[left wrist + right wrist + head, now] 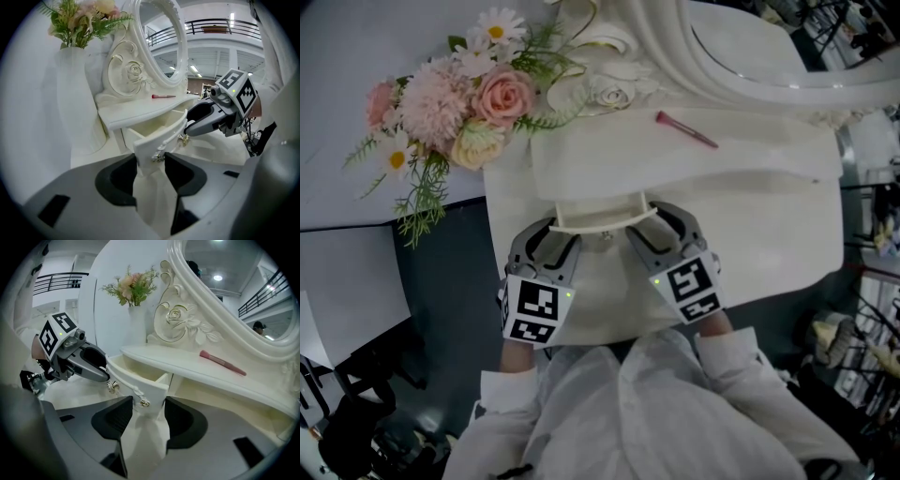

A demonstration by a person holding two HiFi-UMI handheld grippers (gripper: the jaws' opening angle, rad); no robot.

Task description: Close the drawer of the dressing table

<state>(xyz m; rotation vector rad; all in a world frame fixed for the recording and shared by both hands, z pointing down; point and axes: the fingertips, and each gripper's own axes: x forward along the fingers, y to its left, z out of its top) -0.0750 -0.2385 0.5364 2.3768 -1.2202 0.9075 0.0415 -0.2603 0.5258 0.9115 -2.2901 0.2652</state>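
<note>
left gripper (pixel 150 158) jaws apart, straddling the left end of the drawer (pixel 602 216) front, knob between them. right gripper (pixel 149 400) also wide, astride the right end. drawer part-open under the table (pixel 750 187) top. pink brush (pixel 686 130) on top; flowers (pixel 455 103) at left.

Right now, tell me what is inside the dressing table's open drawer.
The drawer shows only bare cream inner walls, no contents visible. Its back runs under the tabletop and its floor lies behind the front panel, so both are hidden.
</note>
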